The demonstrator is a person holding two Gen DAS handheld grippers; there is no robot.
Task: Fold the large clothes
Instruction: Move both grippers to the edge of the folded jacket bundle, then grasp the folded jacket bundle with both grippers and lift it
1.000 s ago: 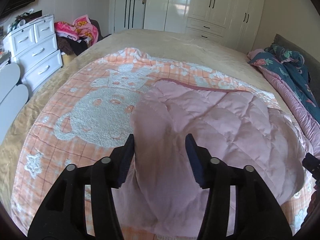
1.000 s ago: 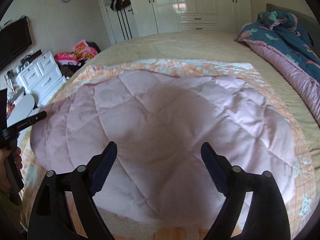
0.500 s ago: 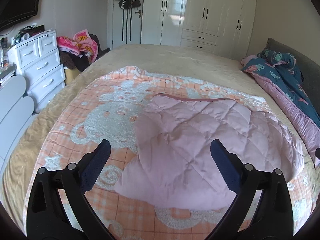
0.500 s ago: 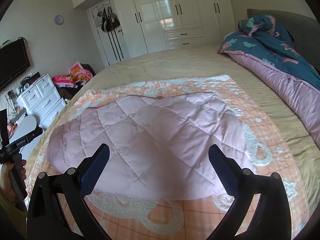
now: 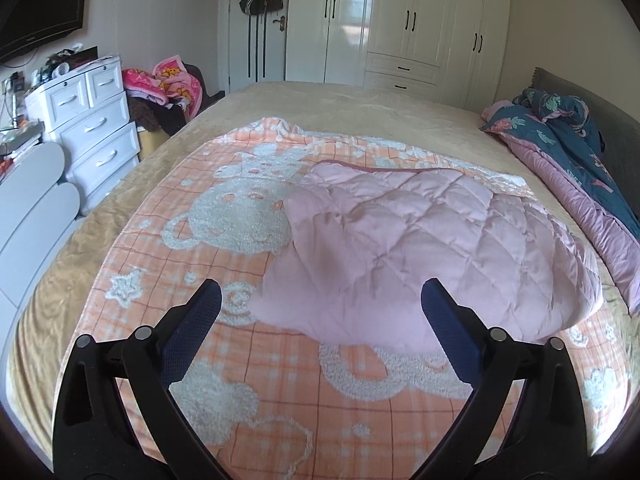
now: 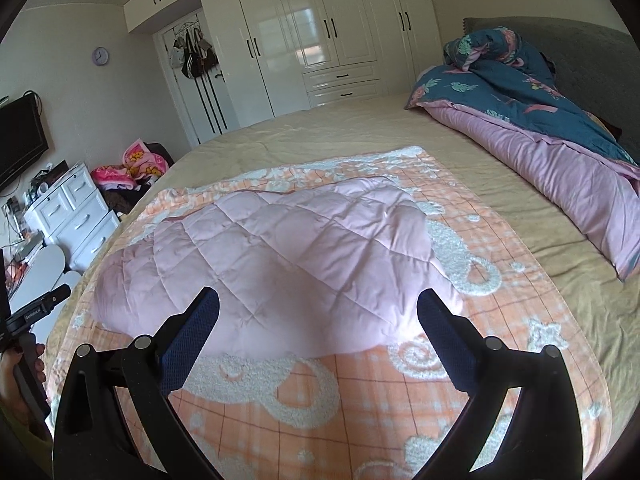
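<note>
The bed (image 5: 340, 116) has an orange blanket (image 5: 280, 368) spread out, and the pink quilted coat (image 5: 420, 248) lies folded on it. Looks puffy, soft and light, so I'd pinch a near hem. My left gripper (image 5: 320, 312) and right gripper (image 6: 318, 312) just opened wide, nothing in them.

Both claws (image 5: 320, 292) (image 6: 318, 300) are black with blue textured pads and silver screws.

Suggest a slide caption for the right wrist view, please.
Open right tool above a folded pink quilted garment lying on an orange bear-pattern blanket.
</note>
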